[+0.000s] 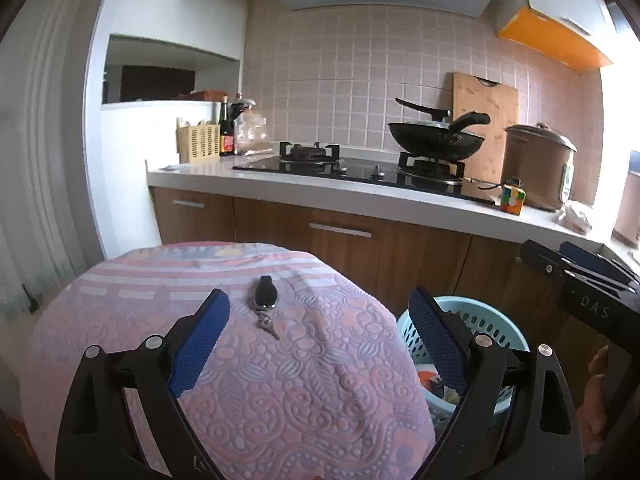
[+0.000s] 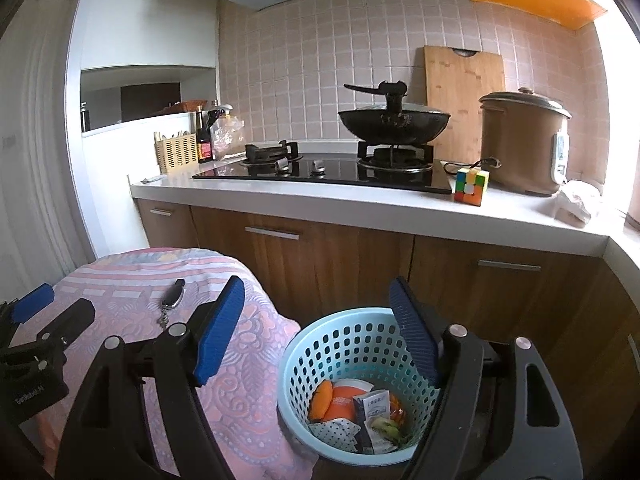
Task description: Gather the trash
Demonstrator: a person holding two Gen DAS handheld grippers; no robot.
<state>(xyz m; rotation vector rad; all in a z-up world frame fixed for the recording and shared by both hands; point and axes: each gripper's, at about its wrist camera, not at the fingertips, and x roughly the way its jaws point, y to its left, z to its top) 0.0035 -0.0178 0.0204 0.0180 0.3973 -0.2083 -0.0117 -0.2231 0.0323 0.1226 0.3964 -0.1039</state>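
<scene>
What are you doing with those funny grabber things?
A person is picking up trash with two hand-held grabbers. Right now the left gripper and the right gripper are both open and hold nothing. The trash, like wrappers and an orange peel, already sits in the blue basket on the floor. Only a car key lies on the pink cloth.

Pink cloth, blue basket
Pink-and-lilac swirl-patterned cloth (image 1: 280,380); pale blue holed basket (image 2: 352,344); orange wrappers (image 2: 340,400); multicoloured cube (image 2: 472,186); pink wall tiles (image 2: 320,60).
</scene>
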